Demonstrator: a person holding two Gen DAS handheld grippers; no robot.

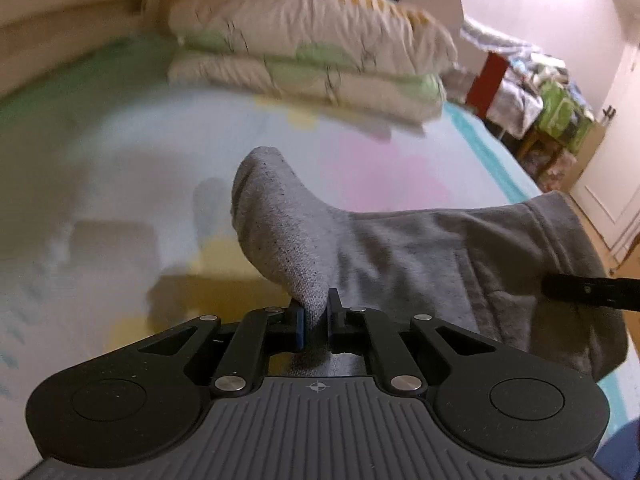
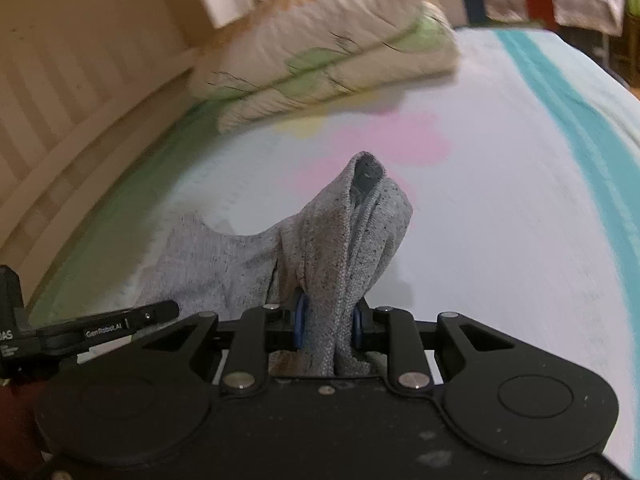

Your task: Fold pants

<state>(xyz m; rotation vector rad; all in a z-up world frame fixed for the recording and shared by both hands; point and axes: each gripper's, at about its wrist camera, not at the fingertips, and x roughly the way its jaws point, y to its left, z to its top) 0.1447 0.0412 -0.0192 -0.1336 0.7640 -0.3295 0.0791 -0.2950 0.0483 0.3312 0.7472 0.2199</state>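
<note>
The left gripper (image 1: 316,322) has its jaws closed tight on a bunched fold of the grey pants (image 1: 420,256), which stand up from the bed sheet (image 1: 120,184) and spread to the right. The right gripper (image 2: 329,326) also pinches a raised fold of the pants (image 2: 344,240) between its blue pads (image 2: 299,326). Folded quilts (image 1: 312,52) are stacked at the far side.

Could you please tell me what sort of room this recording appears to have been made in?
Most likely a bedroom: the grey pants are being handled over a bed sheet with pastel patches, two stacked pillows sit at the far end, and a wooden headboard runs alongside.
</note>
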